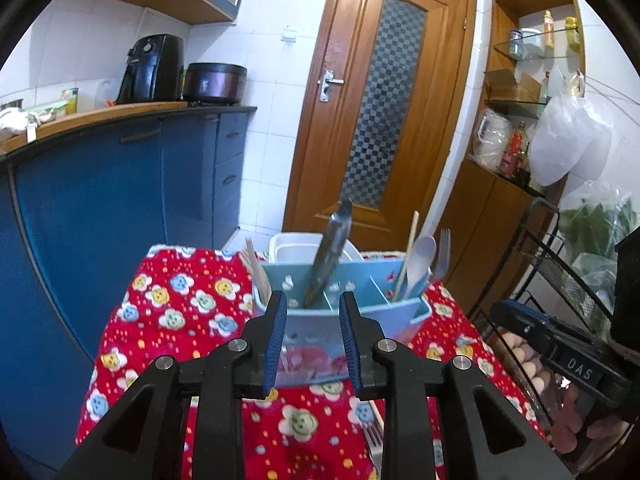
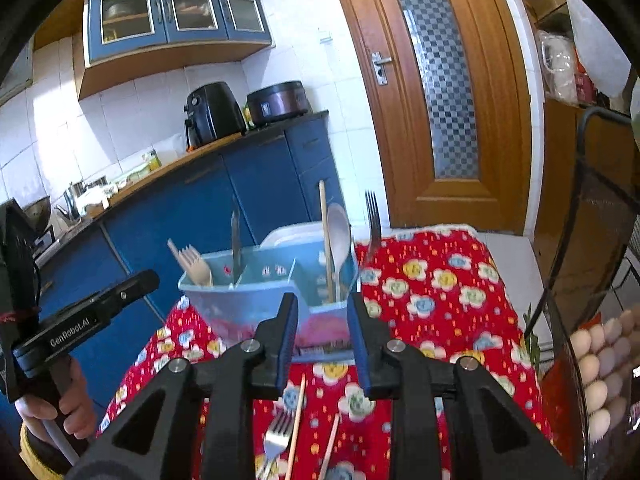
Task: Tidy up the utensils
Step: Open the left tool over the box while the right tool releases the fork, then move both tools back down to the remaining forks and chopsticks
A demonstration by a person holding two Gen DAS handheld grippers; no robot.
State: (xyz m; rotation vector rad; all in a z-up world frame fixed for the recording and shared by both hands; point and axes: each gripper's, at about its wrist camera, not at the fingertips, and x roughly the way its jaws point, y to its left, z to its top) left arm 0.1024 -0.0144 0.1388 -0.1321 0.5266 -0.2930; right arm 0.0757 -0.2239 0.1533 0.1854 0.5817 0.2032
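Observation:
A light-blue utensil caddy (image 1: 372,312) stands on a red floral cloth (image 1: 180,304). It holds a wooden fork (image 1: 256,272), a dark metal utensil (image 1: 330,252), a chopstick (image 1: 409,256), a pale spoon (image 1: 421,260) and a metal fork (image 1: 443,254). My left gripper (image 1: 313,298) is open just in front of the caddy, with nothing between its pads. My right gripper (image 2: 322,300) is open too, near the caddy (image 2: 240,300) and empty. Below it on the cloth lie a metal fork (image 2: 278,432) and two chopsticks (image 2: 298,416).
A white lidded container (image 1: 296,242) sits behind the caddy. A black wire rack (image 1: 536,236) with eggs (image 2: 596,364) stands close on the right. Blue cabinets (image 1: 100,200) run along the left and a wooden door (image 1: 384,100) is behind. A hand (image 2: 60,404) holds the left gripper's handle.

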